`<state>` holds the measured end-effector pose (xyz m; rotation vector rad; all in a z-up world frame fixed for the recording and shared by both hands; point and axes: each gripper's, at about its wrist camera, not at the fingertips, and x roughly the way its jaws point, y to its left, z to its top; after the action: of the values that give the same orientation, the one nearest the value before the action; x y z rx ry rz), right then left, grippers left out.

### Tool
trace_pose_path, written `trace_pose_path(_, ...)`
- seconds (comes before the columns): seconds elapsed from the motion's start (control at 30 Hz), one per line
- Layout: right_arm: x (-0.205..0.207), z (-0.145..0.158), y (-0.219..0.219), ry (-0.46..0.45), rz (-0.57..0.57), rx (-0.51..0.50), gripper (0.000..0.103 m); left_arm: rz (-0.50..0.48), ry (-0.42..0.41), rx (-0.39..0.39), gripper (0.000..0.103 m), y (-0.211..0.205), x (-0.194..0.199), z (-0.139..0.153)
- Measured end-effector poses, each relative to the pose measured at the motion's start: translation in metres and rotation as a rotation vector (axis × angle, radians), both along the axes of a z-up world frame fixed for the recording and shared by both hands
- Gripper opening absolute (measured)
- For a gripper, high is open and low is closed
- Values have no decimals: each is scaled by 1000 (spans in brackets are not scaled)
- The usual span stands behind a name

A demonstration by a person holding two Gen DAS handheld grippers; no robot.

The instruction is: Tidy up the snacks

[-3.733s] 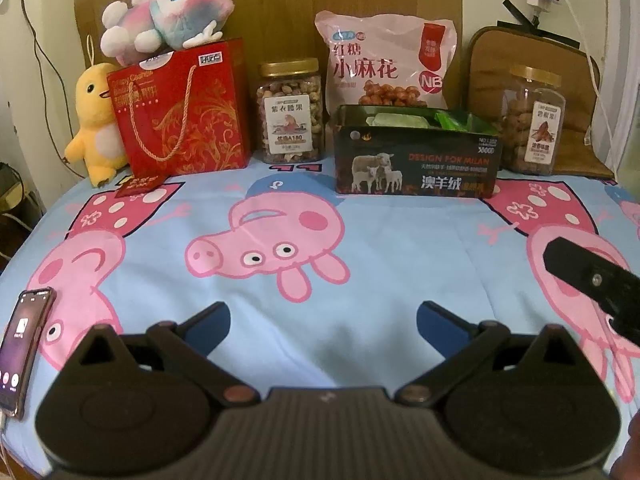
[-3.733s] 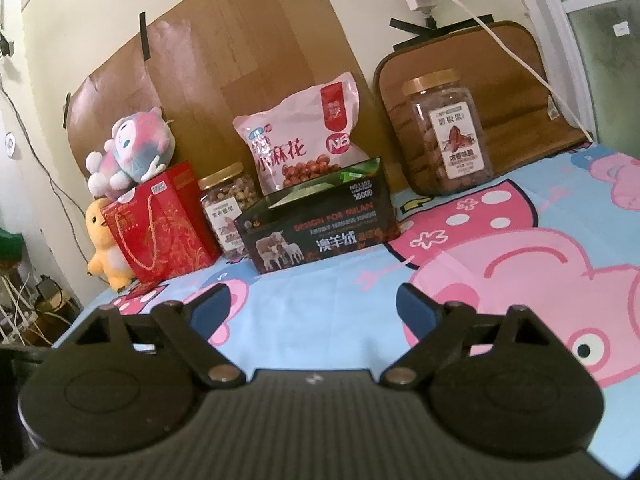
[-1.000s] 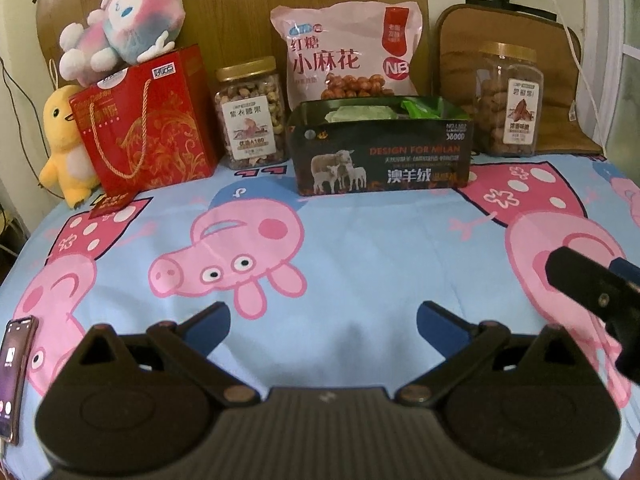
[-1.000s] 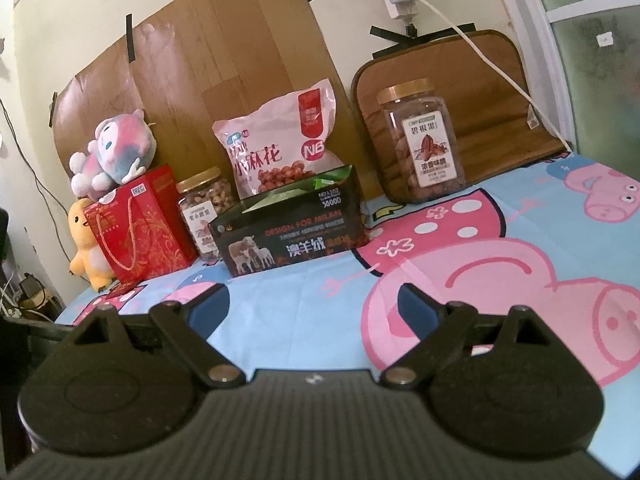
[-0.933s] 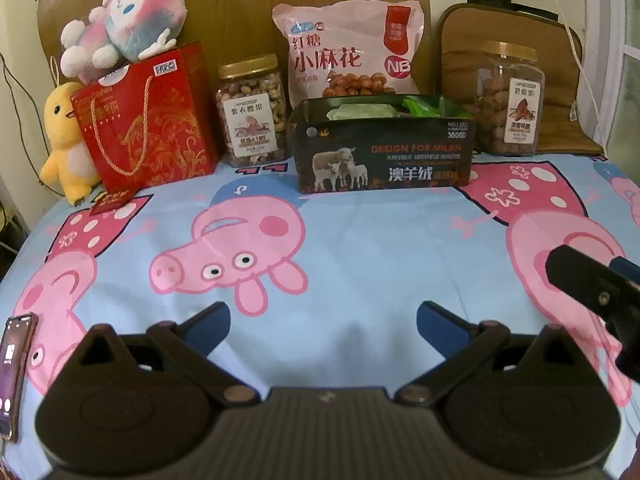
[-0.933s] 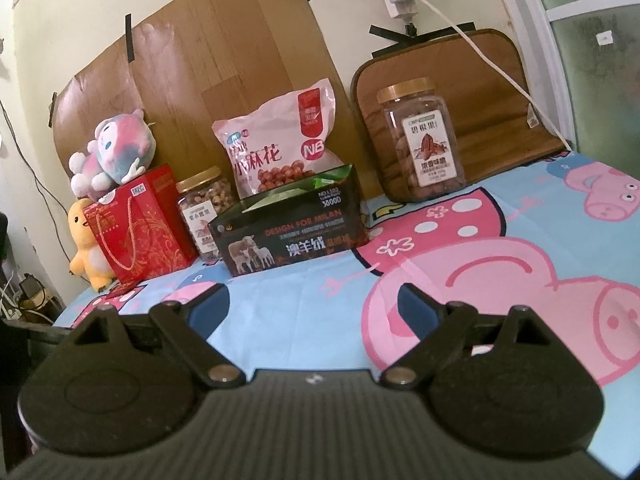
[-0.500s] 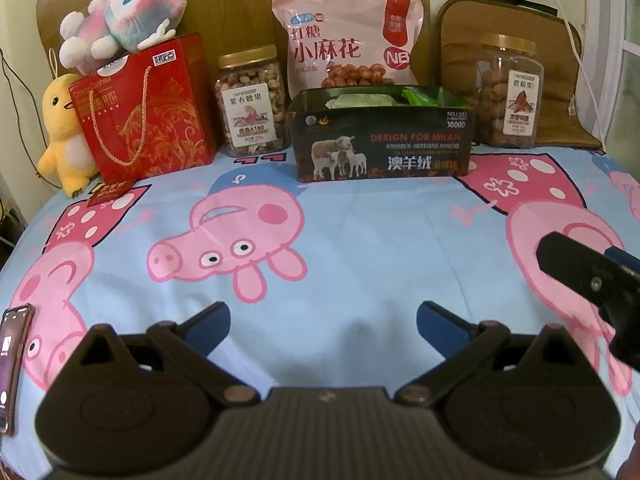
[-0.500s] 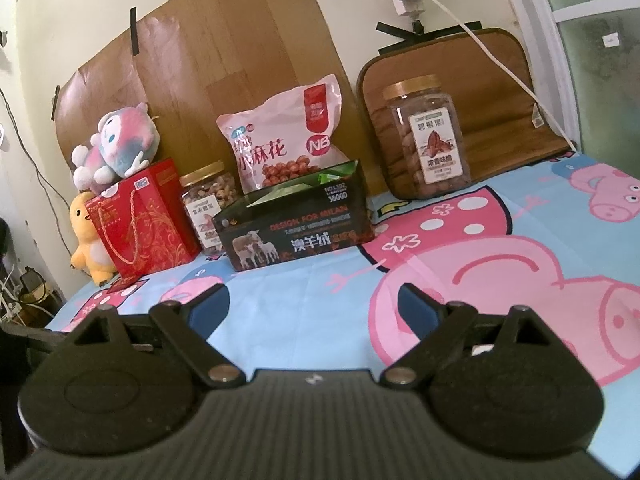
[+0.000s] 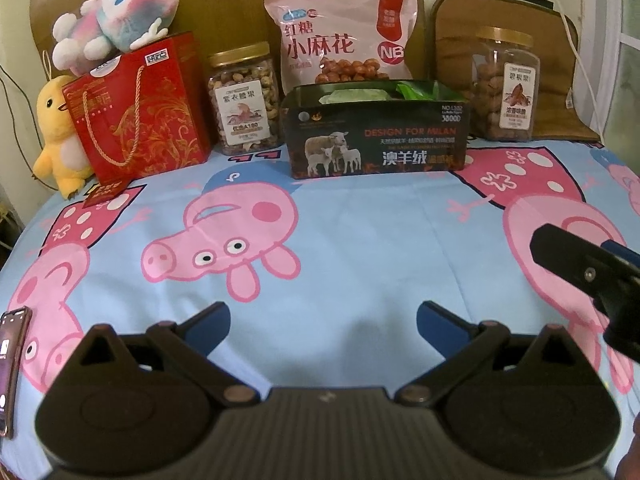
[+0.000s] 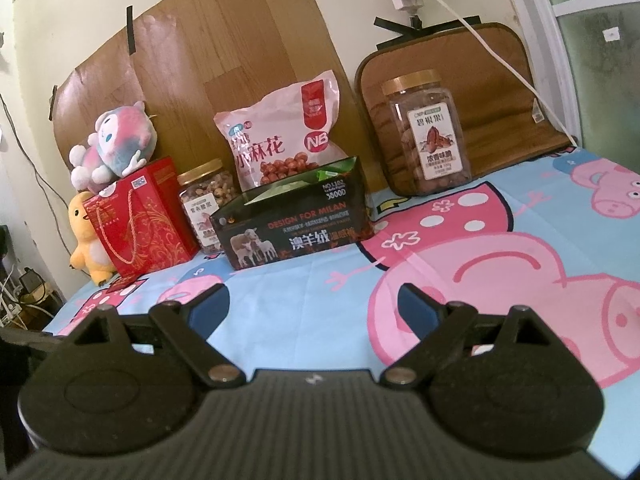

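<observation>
A dark open-topped box [image 9: 378, 136] [image 10: 296, 228] printed with sheep stands at the back of the bed, green packets showing inside it. Behind it leans a pink snack bag [image 9: 344, 40] [image 10: 284, 140]. A gold-lidded nut jar [image 9: 243, 98] [image 10: 206, 204] is left of the box, and a taller pecan jar [image 9: 506, 84] [image 10: 426, 132] is to its right. My left gripper [image 9: 323, 320] is open and empty, low over the sheet, well short of the snacks. My right gripper [image 10: 314, 306] is open too, holding nothing; part of it shows at the left wrist view's right edge [image 9: 588, 276].
A red gift bag [image 9: 138, 110] [image 10: 138, 216] with a plush toy [image 9: 116, 4] on top stands at the back left, a yellow duck plush [image 9: 56, 136] beside it. A phone [image 9: 10, 364] lies at the sheet's left edge. A brown cushion [image 10: 472, 92] leans behind the pecan jar.
Both grippers have drifted slightly forward toward the row of snacks and stay open. None of the snacks has moved.
</observation>
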<state>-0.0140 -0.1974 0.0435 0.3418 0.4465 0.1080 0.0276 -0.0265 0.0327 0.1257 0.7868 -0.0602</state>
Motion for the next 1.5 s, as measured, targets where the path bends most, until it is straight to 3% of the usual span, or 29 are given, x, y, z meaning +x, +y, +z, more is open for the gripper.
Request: trace_pose_path(1.5, 1, -4, -1, 9, 3, 8, 93, 2, 8, -7, 103, 1, 0, -1)
